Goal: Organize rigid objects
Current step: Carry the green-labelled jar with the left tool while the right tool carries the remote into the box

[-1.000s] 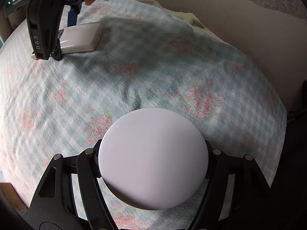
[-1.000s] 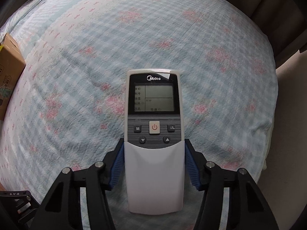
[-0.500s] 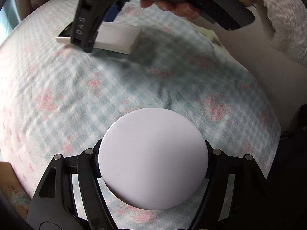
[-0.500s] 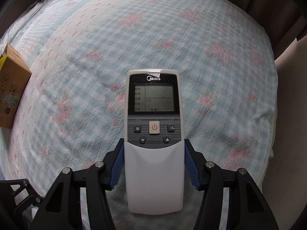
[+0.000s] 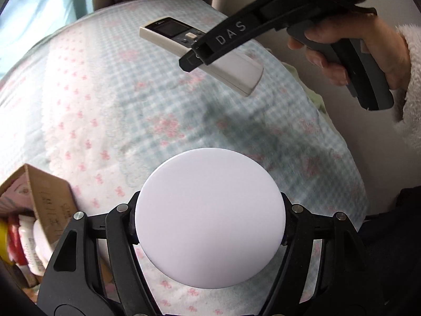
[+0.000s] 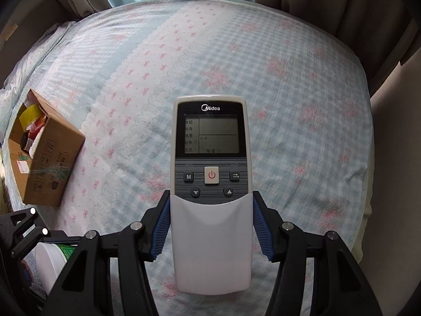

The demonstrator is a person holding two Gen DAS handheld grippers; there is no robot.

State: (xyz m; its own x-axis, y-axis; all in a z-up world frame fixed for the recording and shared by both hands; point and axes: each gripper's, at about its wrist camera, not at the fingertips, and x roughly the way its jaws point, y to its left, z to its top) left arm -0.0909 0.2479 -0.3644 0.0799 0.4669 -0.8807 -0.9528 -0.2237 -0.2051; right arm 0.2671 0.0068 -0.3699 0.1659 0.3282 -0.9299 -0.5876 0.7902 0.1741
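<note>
**Both hands loaded, box waiting to the left**

You had the left gripper (image 5: 209,222) closed on the round white lid (image 5: 209,205) of a jar, its jaws partly spread to take that width, and the jar hung clear above the bed (image 5: 158,105). Your right gripper (image 6: 209,226) held the remote control (image 6: 210,184) by its lower half, blue pads (image 6: 259,229) pressed to both long edges, screen facing up, also off the cover. To do this step well, you needed to bring one item at a time over the cardboard box (image 6: 50,158), which lay at the left edge of the bed with its mouth open and already fairly full of bottles and a yellow item. You would have done best to lower each piece into a free gap before letting go, since the bedding was soft and the box could tip or slide.

In the way: the two grippers were close together, so crossing paths risked a knock. The box flap (image 5: 50,200) stood up near the jar. Your right hand (image 5: 342,52) and its fluffy sleeve (image 5: 410,84) were above the bed's right edge.
</note>
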